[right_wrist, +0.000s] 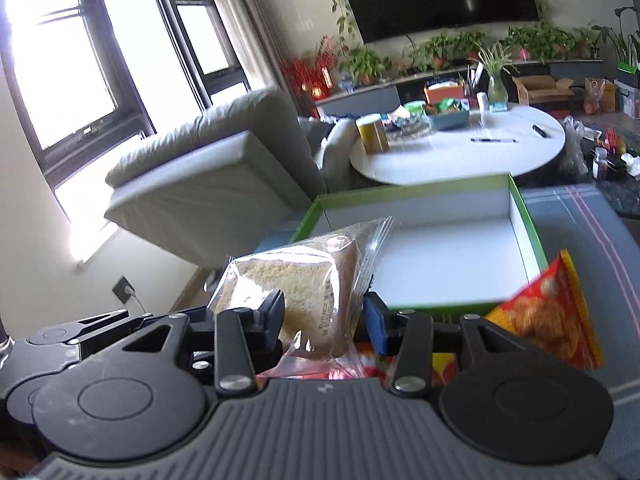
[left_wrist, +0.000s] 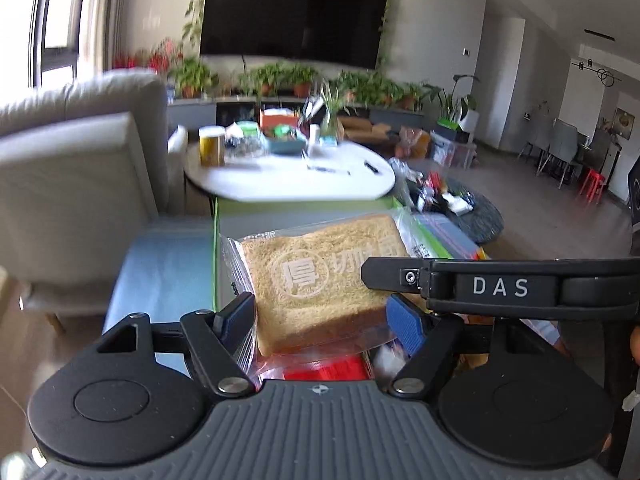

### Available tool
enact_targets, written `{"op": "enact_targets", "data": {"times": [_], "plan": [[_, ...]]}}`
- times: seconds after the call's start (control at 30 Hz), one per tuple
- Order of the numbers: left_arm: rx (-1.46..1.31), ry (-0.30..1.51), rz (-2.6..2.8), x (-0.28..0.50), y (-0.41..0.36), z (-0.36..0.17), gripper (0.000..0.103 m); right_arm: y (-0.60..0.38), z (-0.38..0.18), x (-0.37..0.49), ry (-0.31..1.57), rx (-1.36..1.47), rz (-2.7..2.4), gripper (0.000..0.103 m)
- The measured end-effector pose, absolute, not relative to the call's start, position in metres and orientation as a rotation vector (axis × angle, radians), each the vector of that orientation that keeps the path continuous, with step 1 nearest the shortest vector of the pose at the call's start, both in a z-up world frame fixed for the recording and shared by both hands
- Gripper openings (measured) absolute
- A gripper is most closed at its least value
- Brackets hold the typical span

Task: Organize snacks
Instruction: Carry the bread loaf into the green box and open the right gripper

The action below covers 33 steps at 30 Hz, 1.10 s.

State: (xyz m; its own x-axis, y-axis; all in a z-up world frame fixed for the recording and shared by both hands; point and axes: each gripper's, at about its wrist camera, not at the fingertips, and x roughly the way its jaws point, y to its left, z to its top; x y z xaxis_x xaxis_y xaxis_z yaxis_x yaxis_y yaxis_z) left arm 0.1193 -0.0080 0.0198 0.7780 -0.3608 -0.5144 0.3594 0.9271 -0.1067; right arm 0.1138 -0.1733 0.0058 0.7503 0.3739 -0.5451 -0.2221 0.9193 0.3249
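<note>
A slice of bread in a clear bag [left_wrist: 320,276] with a white printed logo sits between the fingers of my left gripper [left_wrist: 320,320], whose pads press on its sides. In the right wrist view a bagged bread slice [right_wrist: 304,280] is likewise clamped in my right gripper [right_wrist: 326,316], lifted in front of a green-rimmed box [right_wrist: 528,232] with a bare white floor. The right gripper's black finger [left_wrist: 496,286] reaches across the slice's right side. I cannot tell whether both hold the same slice. A red snack bag [right_wrist: 548,312] stands at the box's near right corner.
Red packets [left_wrist: 328,368] lie under the bread. The box rests on a blue-grey striped cloth [right_wrist: 580,220]. Behind it stand a round white table [right_wrist: 460,152] with jars and a basket, and a pale sofa [right_wrist: 200,176] to the left.
</note>
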Motion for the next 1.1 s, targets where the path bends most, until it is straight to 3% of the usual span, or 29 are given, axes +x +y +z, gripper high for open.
{"op": "enact_targets", "data": {"times": [0.63, 1.1], "plan": [[0.022, 0.671, -0.359, 0.215, -0.009, -0.022, 0.069, -0.174, -0.039, 0.195, 0.736, 0.339, 0.296, 0.08], [0.061, 0.688, -0.343, 0.214, -0.015, -0.03, 0.069, -0.178, -0.057, 0.201, 0.816, 0.388, 0.268, 0.08]]}}
